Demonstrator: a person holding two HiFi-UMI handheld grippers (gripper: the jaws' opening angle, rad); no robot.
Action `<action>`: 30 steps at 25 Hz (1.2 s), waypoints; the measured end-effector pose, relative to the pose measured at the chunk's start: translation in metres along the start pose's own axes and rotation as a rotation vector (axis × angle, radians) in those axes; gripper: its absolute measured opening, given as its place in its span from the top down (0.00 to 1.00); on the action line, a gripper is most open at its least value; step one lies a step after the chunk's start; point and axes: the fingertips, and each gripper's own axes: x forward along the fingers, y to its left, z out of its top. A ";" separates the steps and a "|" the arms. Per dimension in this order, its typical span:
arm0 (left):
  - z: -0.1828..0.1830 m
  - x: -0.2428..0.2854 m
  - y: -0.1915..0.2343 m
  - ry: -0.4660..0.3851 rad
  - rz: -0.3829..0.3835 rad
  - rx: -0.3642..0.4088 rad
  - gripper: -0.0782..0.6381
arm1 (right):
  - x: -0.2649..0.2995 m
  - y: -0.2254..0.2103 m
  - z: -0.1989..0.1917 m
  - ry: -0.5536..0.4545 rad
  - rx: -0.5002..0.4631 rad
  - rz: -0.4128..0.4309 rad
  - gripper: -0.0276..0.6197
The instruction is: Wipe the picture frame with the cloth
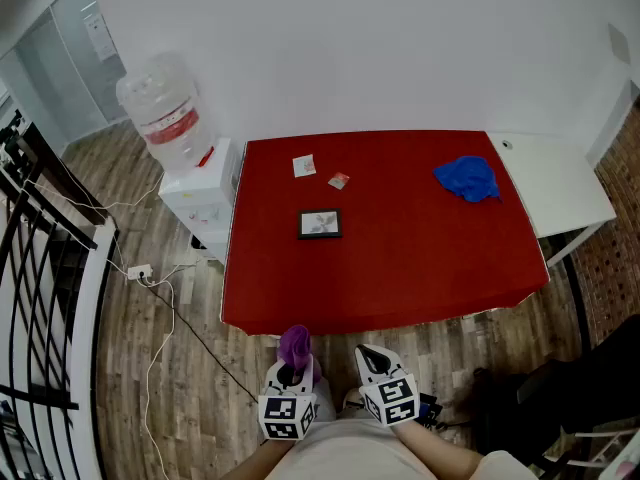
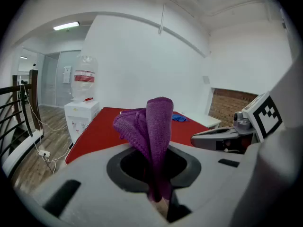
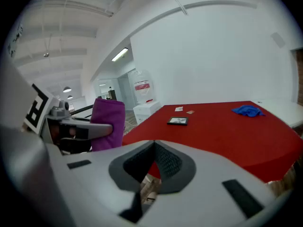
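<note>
Below the near edge of the red desk (image 1: 400,268), over the wooden floor (image 1: 190,398), the left hand-held gripper (image 1: 292,371) is clenched on a purple cloth (image 2: 158,126). The cloth stands up in a fold between its jaws. Just beside it, the right hand-held gripper (image 1: 371,358) has its jaws pressed together, with nothing between them. The picture frame (image 1: 320,224) lies flat on the left half of the desk, well apart from both grippers. Behind it lie a white card (image 1: 304,166) and a smaller card (image 1: 339,180). A blue cloth (image 1: 467,178) lies crumpled near the far right corner. A water dispenser (image 1: 170,128) stands at the left side of the desk.
</note>
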 end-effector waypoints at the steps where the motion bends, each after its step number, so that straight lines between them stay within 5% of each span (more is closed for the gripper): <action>1: 0.002 0.007 0.004 -0.001 -0.002 -0.001 0.81 | 0.007 -0.005 0.002 0.000 0.004 -0.007 0.95; 19: 0.095 0.155 0.123 0.008 -0.137 0.069 0.81 | 0.166 -0.060 0.102 -0.033 0.049 -0.156 0.95; 30: 0.123 0.201 0.142 0.017 -0.153 0.067 0.81 | 0.204 -0.086 0.133 -0.021 0.030 -0.172 0.95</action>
